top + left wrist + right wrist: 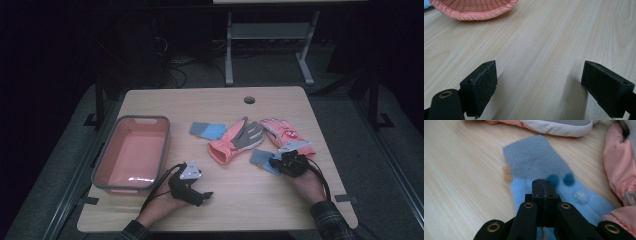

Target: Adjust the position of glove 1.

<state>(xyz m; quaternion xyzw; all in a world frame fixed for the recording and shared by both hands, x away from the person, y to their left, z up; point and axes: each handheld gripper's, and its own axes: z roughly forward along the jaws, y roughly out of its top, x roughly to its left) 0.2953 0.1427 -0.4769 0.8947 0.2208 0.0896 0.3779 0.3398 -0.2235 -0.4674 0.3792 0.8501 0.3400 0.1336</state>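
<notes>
Two pink gloves lie in the middle of the table, one with a grey palm point(235, 140) and one further right point(281, 131). A blue-and-grey sock point(536, 162) lies flat in front of them, also seen as the sock point(260, 158) in the high view. My right gripper point(543, 183) hovers low over that sock, jaws pressed together with no fabric showing between them. My left gripper point(539, 82) stands open over bare wood, nothing between its pads. The grey-palmed glove's pink cuff point(474, 10) lies a little ahead of it. In the high view the left gripper point(205, 196) sits near the front edge.
A pink basin with a grey rim point(142, 119) stands at the table's left. A second blue sock point(207, 130) lies left of the gloves. A round cable hole point(249, 99) is near the far edge. A metal frame stands on the floor beyond.
</notes>
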